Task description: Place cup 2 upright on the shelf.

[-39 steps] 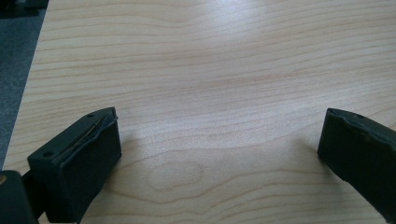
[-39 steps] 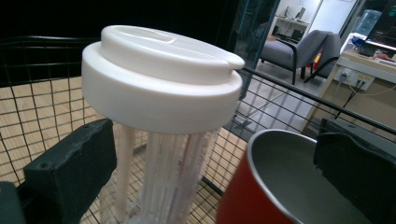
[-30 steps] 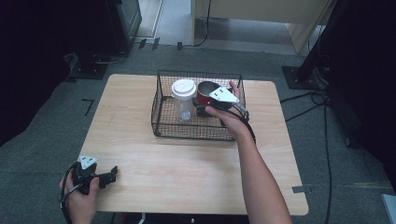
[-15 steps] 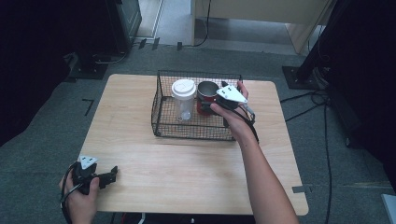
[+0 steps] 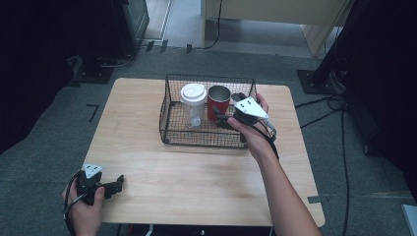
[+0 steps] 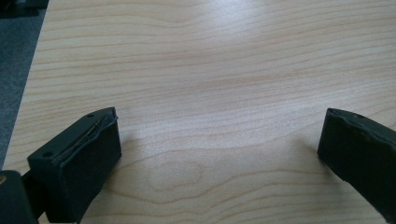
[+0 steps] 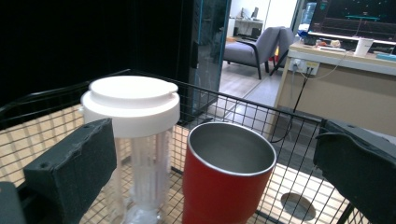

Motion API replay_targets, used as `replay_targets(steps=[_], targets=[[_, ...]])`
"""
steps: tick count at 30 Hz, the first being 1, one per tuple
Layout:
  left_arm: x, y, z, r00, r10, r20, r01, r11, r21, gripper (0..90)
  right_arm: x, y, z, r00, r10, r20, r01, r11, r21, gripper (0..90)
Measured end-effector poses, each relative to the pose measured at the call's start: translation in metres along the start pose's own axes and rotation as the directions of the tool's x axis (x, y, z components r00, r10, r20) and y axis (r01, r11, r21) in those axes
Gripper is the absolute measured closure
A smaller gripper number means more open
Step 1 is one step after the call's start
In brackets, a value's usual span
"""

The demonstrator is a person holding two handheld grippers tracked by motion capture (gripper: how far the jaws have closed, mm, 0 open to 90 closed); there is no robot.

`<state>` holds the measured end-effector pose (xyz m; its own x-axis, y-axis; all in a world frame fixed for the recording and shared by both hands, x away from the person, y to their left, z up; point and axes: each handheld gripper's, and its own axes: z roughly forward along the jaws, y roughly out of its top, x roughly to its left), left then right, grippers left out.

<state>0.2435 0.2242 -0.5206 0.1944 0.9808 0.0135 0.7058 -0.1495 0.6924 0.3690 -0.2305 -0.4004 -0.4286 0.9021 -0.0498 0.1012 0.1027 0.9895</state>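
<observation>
A black wire basket point(image 5: 196, 135) stands on the wooden table point(image 5: 196, 172). Inside it, upright and side by side, are a clear cup with a white lid point(image 5: 193, 98) and a red metal tumbler point(image 5: 219, 101). My right gripper point(image 5: 227, 124) hovers at the basket's right front, open, with its jaws pointing at the tumbler and not touching it. In the right gripper view the tumbler point(image 7: 226, 172) and the lidded cup point(image 7: 133, 135) stand ahead of the wide jaws of that gripper point(image 7: 217, 156). My left gripper point(image 5: 115, 184) rests open at the table's near left corner, empty point(image 6: 219, 140).
The basket's far wall point(image 7: 243, 107) rises behind the cups. Grey carpet surrounds the table, with black stand bases point(image 5: 314, 78) and cables point(image 5: 339, 128) at the right. Bare wood lies between the basket and the near edge.
My right gripper has drawn back from over the red tumbler, right and toward the person. The tumbler and lidded cup stay put in the basket. The left gripper has not moved.
</observation>
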Motion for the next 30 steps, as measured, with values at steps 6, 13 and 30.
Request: replay_targets(steps=[6, 13, 30], targets=[[0.000, 0.000, 0.000, 1.0000, 0.000, -0.001, 0.000, 1.0000, -0.001, 0.0, 0.002, -0.004, -0.017, 0.9999, 0.014, -0.004, -0.014, 1.000, -0.006, 0.0], [0.000, 0.000, 0.000, 1.0000, -0.001, -0.001, 0.001, 1.0000, -0.001, 0.0, 0.003, -0.008, -0.036, 0.9999, 0.010, -0.004, -0.010, 1.000, -0.003, 0.0], [0.000, 0.000, 0.000, 1.0000, -0.001, 0.000, 0.001, 1.0000, -0.002, 0.0, 0.009, -0.019, -0.079, 1.0000, 0.009, 0.001, -0.009, 1.000, -0.018, 0.0]])
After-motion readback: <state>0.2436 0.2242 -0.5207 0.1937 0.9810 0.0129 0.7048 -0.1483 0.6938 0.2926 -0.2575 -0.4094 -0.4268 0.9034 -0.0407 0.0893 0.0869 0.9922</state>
